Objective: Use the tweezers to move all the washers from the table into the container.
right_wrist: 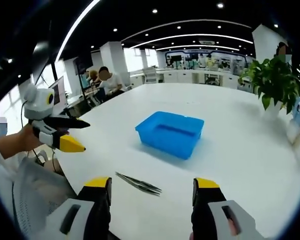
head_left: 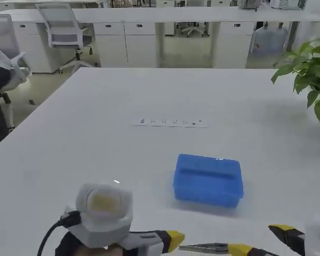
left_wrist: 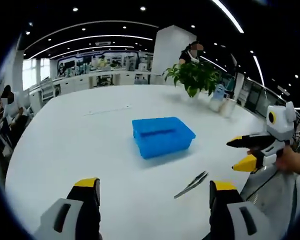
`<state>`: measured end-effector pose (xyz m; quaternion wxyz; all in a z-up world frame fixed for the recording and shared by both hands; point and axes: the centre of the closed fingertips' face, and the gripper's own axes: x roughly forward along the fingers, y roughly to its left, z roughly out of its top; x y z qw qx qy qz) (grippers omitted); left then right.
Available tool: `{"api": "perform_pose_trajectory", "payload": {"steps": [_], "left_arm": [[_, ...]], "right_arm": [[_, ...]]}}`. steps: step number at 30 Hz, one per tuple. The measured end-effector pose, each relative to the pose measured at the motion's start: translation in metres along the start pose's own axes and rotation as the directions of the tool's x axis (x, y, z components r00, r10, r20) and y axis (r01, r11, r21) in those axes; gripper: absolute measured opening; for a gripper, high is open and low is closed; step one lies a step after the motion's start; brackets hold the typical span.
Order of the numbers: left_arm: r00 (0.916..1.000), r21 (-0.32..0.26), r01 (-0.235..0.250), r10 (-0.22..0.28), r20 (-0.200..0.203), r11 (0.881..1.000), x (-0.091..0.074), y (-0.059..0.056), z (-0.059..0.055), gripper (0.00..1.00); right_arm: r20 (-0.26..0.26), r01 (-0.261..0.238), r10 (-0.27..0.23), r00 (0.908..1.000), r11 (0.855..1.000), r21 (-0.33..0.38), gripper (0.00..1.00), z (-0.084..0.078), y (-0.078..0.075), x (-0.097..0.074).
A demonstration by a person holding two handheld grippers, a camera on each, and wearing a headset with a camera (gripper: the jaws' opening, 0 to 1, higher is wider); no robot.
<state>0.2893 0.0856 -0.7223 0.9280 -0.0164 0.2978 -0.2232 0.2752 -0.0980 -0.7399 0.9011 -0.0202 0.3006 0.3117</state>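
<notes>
Here the tweezers (head_left: 205,247) lie flat on the table (head_left: 96,138), on the near side of the container (head_left: 208,178) and clear of its wall. Neither claw holds them. In the head view they run sideways between the tips of the two grippers. The left gripper (head_left: 170,242) sits left of them and the right gripper (head_left: 262,240) right of them, both nearer the person than the container is.

In the left gripper view the tweezers (left_wrist: 191,184) lie just ahead of the left gripper (left_wrist: 155,187), close to its right-hand finger, with the container (left_wrist: 162,136) beyond. Its jaws stand wide apart around bare table. The right gripper (left_wrist: 240,153) comes in from the right of the container, jaws parted and grasping nothing, its yellow tip near the tweezers' end but off it.

In the right gripper view the tweezers (right_wrist: 138,184) lie just ahead of the right gripper (right_wrist: 151,187), nearer its left-hand finger, with the container (right_wrist: 171,132) behind them. These jaws are also spread wide with nothing between them. The left gripper (right_wrist: 77,134) shows to the left of the container, jaws parted.

Inside the blue container I can make out nothing. Beyond its far side a short row of small marks (head_left: 170,122) lies on the table, too small to tell what they are. A plant (head_left: 309,69) stands well off to the container's far right.
</notes>
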Motion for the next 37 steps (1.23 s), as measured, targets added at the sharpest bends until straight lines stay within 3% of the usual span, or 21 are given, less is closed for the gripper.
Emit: {"api": "perform_pose_trajectory", "payload": {"steps": [2, 6, 13, 18, 24, 28, 37], "left_arm": [[0.9995, -0.018, -0.021, 0.021, 0.023, 1.000, -0.003, 0.003, 0.003, 0.98], [0.9965, 0.000, -0.065, 0.065, 0.052, 0.998, -0.010, 0.007, 0.002, 0.99], [0.9919, 0.006, -0.088, 0.087, 0.092, 0.996, -0.018, 0.008, 0.008, 0.99], [0.9901, 0.007, -0.097, 0.096, 0.103, 0.995, -0.018, 0.010, 0.010, 0.99], [0.9906, 0.016, -0.112, 0.111, 0.081, 0.994, -0.021, 0.019, 0.005, 0.99], [0.9905, 0.003, -0.108, 0.107, 0.086, 0.994, -0.020, 0.017, 0.007, 0.99], [0.9930, 0.028, -0.105, 0.103, 0.057, 0.994, -0.018, 0.014, 0.004, 0.99]], "right_arm": [[0.016, 0.009, -0.010, 0.9998, 1.000, 0.007, 0.71, 0.004, -0.003, -0.001], [0.053, 0.024, -0.025, 0.9983, 0.999, 0.022, 0.80, 0.013, -0.007, -0.006], [0.160, 0.026, -0.035, 0.9866, 0.998, 0.055, 0.80, 0.045, -0.009, -0.014], [0.136, 0.038, -0.042, 0.9898, 0.999, 0.030, 0.78, 0.042, -0.010, -0.009], [0.127, 0.035, -0.040, 0.9912, 0.998, 0.043, 0.78, 0.037, -0.011, -0.009], [0.119, 0.029, -0.036, 0.9922, 0.998, 0.059, 0.78, 0.036, -0.011, -0.009], [0.073, 0.023, -0.029, 0.9969, 0.997, 0.073, 0.77, 0.027, -0.010, -0.006]]}}
